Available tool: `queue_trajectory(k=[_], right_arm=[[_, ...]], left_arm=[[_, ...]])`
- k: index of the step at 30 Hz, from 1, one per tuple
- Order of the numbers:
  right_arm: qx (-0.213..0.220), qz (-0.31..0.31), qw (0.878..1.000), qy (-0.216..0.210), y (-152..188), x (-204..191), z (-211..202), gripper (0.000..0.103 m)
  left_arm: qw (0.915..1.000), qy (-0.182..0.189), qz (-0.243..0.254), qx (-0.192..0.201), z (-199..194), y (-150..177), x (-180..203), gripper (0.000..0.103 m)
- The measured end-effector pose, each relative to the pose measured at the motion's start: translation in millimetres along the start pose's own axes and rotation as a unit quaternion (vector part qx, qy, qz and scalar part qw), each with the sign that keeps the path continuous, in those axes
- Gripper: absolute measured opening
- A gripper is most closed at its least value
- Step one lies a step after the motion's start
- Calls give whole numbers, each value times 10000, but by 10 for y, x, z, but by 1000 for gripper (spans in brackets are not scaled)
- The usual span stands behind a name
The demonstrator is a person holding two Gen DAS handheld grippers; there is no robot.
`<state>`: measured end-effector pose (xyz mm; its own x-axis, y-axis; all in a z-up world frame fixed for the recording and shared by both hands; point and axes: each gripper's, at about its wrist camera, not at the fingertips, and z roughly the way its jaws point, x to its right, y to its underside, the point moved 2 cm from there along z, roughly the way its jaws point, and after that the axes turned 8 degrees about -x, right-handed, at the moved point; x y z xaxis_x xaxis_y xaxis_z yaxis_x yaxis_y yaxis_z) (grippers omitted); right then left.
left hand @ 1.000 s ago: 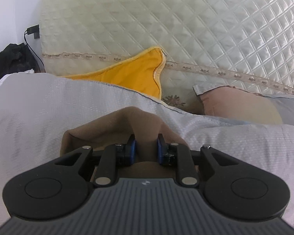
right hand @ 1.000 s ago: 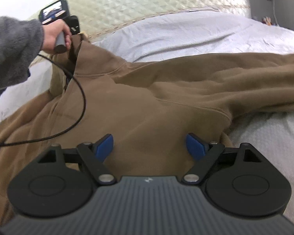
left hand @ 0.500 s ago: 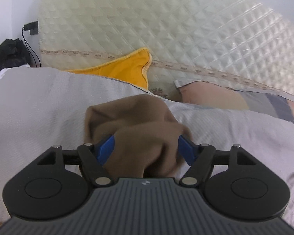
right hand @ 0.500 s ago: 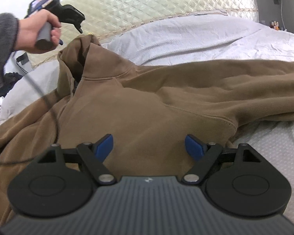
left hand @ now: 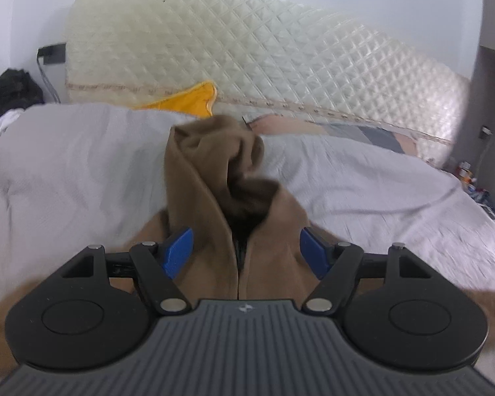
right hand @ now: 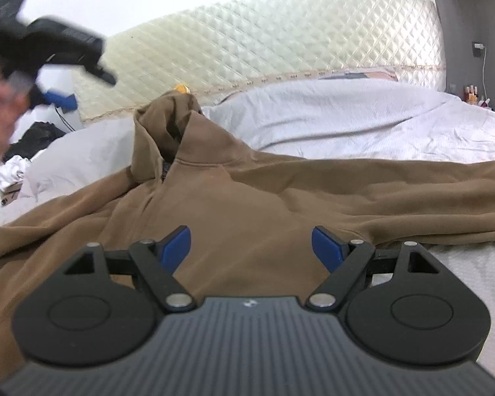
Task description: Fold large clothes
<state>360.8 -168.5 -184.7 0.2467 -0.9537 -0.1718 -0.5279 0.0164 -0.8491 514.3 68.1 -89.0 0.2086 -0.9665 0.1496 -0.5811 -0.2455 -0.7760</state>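
In the left wrist view, the left hand-held gripper (left hand: pixel 244 249) is hovering with its blue fingers spread, gripping nothing, over the brown hoodie (left hand: pixel 214 198). Its soft fleece hood (left hand: pixel 211 145) is standing crumpled on the bed's grey quilt (left hand: pixel 76 165), before the quilted cream headboard (left hand: pixel 247 66).

In the right wrist view, the right hand-held gripper (right hand: pixel 251 246) is likewise spread above the hoodie's flat chest, sleeves lying outstretched left and right. Folding appears not yet started.

2 low wrist views facing headboard (left hand: pixel 264 59), sharing hoodie (right hand: pixel 247 204)
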Motion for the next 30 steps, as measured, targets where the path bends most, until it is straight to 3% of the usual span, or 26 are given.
queue_trajectory(k=[9,14,16,18,22,26,30], right_arm=[[-274,464,9985,117,55,60,-644,82],[-523,351,9980,-3,189,-71,-890,82],[-560,224,9981,-79,229,-154,-921,82],[-578,105,9981,-169,258,-254,-918,82],[-682,-96,9973,-259,317,-421,-834,82],[-877,-223,9955,-266,388,-510,-705,82],[-985,-210,9948,-158,431,-539,-593,82]], left_arm=[[9967,641,-380,-313,-874,1329,-225,76],[9971,552,-459,-262,-1160,1891,-416,76],[9952,583,-703,-348,-1210,2052,-553,76],[9918,689,-969,-476,-1218,2156,-690,76],[9885,537,-1329,-484,-1195,2176,-960,76],[9794,459,-1916,-445,-1112,2138,-1263,76],[9732,29,-2280,-312,-1017,1998,-1616,76]])
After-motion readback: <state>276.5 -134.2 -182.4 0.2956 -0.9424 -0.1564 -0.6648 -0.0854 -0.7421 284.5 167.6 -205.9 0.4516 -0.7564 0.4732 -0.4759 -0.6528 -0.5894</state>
